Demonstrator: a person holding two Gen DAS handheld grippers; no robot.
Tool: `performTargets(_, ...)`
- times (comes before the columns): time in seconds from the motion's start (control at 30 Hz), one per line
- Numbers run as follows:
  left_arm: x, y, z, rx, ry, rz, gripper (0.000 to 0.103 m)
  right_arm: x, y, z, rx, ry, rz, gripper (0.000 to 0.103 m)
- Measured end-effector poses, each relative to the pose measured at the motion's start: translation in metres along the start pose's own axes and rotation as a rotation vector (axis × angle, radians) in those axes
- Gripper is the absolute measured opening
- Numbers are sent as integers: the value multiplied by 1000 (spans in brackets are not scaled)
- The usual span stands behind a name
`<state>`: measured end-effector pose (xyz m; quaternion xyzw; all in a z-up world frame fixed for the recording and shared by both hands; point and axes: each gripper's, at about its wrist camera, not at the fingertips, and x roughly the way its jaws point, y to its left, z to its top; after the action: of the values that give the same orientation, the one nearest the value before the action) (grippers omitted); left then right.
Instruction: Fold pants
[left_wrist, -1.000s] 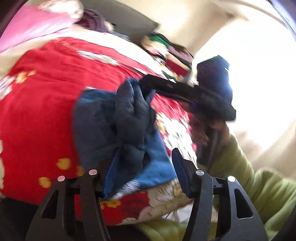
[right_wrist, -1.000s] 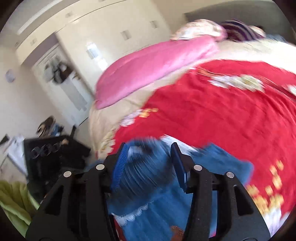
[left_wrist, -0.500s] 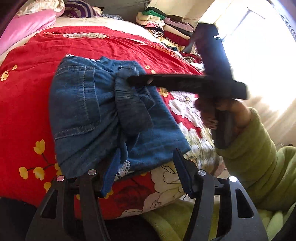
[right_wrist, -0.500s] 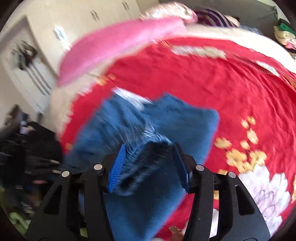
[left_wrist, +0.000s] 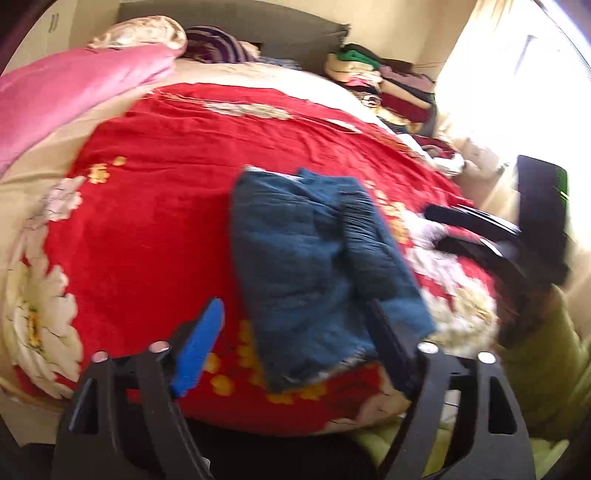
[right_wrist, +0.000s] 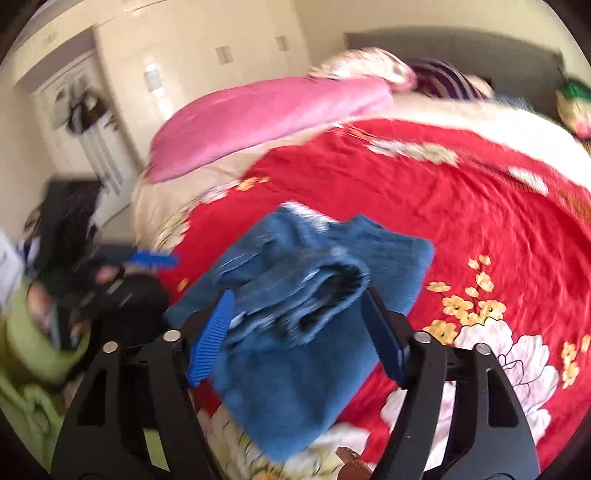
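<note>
Fingers of both grippers gape empty; only right view shows pants cuff opening.

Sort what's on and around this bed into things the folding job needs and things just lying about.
For the job: denim pants, red floral bedspread beneath them, left gripper, right gripper.

Lying about: pink quilt, striped cloth, stacked clothes by the window.

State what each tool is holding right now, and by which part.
Nothing is held. The left tool is open, apart from the folded jeans on the red bedspread. The right tool is open too, its fingers straddling a bunched fold without clamping it.
</note>
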<state>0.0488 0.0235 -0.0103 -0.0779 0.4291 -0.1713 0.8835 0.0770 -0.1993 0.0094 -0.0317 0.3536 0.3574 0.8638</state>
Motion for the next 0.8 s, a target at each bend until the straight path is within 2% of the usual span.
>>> performTargets(0.07,2,3,4,1,4,23,82,-8,18,-8,-65,6,4,76)
performTargets(0.37,22,5,16,5,32,48,82,-3,64,-34,-181,72,75,77)
performTargets(0.43,26,6,20,3,33,57,75,2,72,-33,-205,81,91,75)
performTargets(0.5,31,8,26,8,36,57,56,6,80,-33,-232,85,99,68)
performTargets(0.53,35,11,30,1,43,54,51,9,83,-32,-248,89,105,62)
performTargets(0.57,38,13,34,-6,50,45,40,10,87,-32,-261,91,106,59)
performTargets(0.6,42,15,37,-11,53,36,30,14,90,-32,-285,93,104,51)
performTargets(0.63,47,17,41,-15,58,31,29,17,93,-31,-301,95,98,43)
performTargets(0.73,56,17,48,-15,59,36,28,34,98,-27,-339,137,50,30)
performTargets(0.8,61,16,52,-10,60,37,28,42,101,-25,-367,152,35,28)
